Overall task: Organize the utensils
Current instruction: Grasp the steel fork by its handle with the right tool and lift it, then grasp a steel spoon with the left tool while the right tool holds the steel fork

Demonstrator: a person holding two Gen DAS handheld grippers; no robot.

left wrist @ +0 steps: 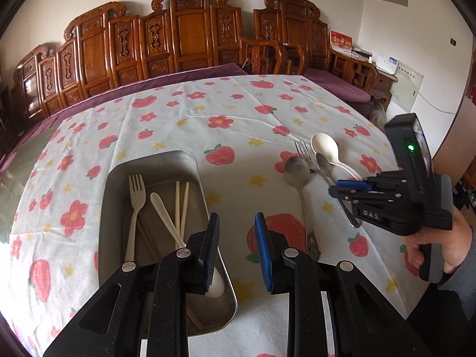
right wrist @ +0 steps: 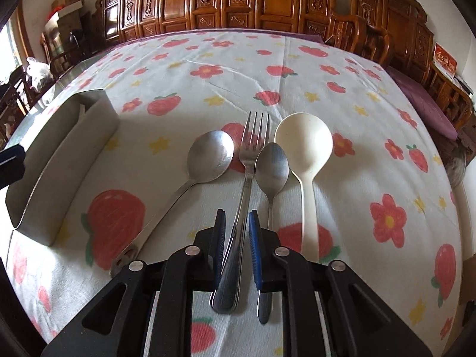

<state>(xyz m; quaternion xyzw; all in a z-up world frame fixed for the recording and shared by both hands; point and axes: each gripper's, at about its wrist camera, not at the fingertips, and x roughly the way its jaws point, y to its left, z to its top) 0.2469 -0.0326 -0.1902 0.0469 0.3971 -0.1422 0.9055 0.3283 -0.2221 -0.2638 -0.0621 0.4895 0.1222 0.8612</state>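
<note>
Four loose utensils: big steel spoon [right wrist: 211,157], steel fork [right wrist: 253,148], small steel spoon [right wrist: 272,166] and white ladle [right wrist: 303,142] lie side by side on the cloth [right wrist: 223,59], bowls and tines pointing away from the right wrist camera.
Order, left to right: big steel spoon, steel fork, small steel spoon, white ladle; the last three are close together, the small steel spoon's bowl touching the fork and the ladle's neck.
Tray [left wrist: 154,166]: steel, on the cloth, well to the left of the loose utensils.
Tray contents: white fork [left wrist: 135,205], white spoon [left wrist: 166,217] and chopsticks [left wrist: 182,205], all lying lengthwise.
Left gripper [left wrist: 236,253]: hovers over the tray's right rim and the cloth beside it; jaws partly apart, nothing between the pads.
Right gripper [right wrist: 236,247]: tilted down over the steel fork's handle; the handle runs through the gap between the blue pads. The left pad looks to be against it and the right one a little off; whether they press on it I cannot tell.
Hand [left wrist: 443,247]: seen from the left wrist, grey sleeve, wrapped round the right gripper's grip.
Cloth: white with red strawberries, flowers and yellow stars; creased.
Behind: carved wooden bench [left wrist: 184,35] with purple cushion.
</note>
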